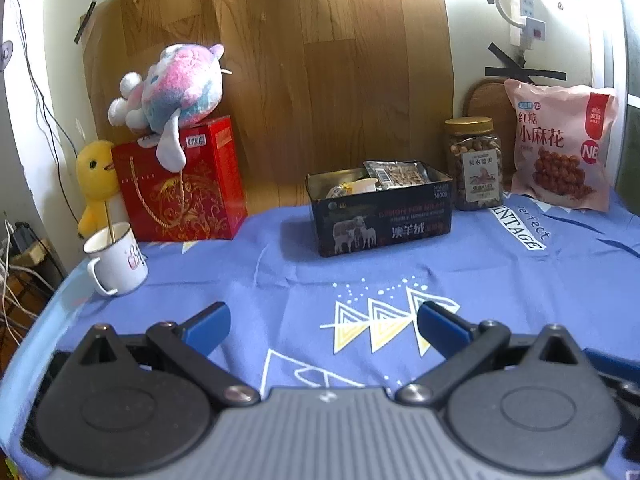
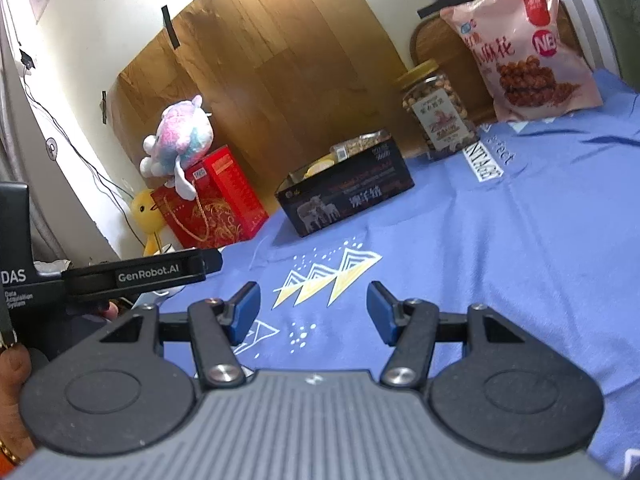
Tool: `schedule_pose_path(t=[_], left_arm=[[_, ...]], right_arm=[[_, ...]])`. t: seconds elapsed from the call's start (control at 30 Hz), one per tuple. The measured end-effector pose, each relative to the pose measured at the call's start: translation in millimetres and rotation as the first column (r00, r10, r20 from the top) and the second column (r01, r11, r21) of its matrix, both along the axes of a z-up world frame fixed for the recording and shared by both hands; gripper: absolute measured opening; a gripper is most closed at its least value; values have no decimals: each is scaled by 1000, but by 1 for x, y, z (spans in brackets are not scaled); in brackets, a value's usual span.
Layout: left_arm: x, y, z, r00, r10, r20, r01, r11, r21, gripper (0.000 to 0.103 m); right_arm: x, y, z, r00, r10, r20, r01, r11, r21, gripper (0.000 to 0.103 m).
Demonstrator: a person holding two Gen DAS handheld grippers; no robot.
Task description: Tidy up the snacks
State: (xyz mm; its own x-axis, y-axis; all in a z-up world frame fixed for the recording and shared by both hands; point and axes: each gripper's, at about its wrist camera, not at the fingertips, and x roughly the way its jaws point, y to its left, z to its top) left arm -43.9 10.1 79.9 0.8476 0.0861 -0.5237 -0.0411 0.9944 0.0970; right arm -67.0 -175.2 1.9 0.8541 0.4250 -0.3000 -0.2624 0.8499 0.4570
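Note:
A black tin box [image 1: 384,220] stands open on the blue cloth and holds several snack packets [image 1: 398,174]; it also shows in the right wrist view [image 2: 348,198]. A jar of nuts [image 1: 475,164] with a gold lid stands right of it, also in the right wrist view [image 2: 438,114]. A pink snack bag [image 1: 560,148] leans at the far right, also in the right wrist view [image 2: 524,44]. My left gripper [image 1: 322,330] is open and empty, low over the cloth in front of the box. My right gripper [image 2: 314,312] is open and empty, well short of the box.
A red gift box [image 1: 184,188] with a pink plush toy [image 1: 176,84] on top stands at the back left, beside a yellow plush duck [image 1: 96,184]. A white mug [image 1: 118,260] sits near the table's left edge. The left gripper's body [image 2: 132,274] shows left of mine.

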Motion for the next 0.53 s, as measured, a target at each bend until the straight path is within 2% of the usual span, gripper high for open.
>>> schedule_pose_path(t=[0.2,0.37,0.5,0.53], left_arm=[[1,2,-5,1000,7,-15,-7,1000,-1,103],[-1,8,-6,999,-43,-18,42,997,-62,103],[-1,3,-5,999,-45,-4,45,998,-36,103],[0,2,-5,998,-54,-12,54,998,-41,103]], right_arm=[[-3,4,2,1000,8,21,-7,1000,-20,61],[-2,5,1,1000,7,20,-6,1000,-17,62],[-2,6,1,1000,0,23,1,1000,-21,63],[-1,6,1,1000,-4,25,4,1000,-20,66]])
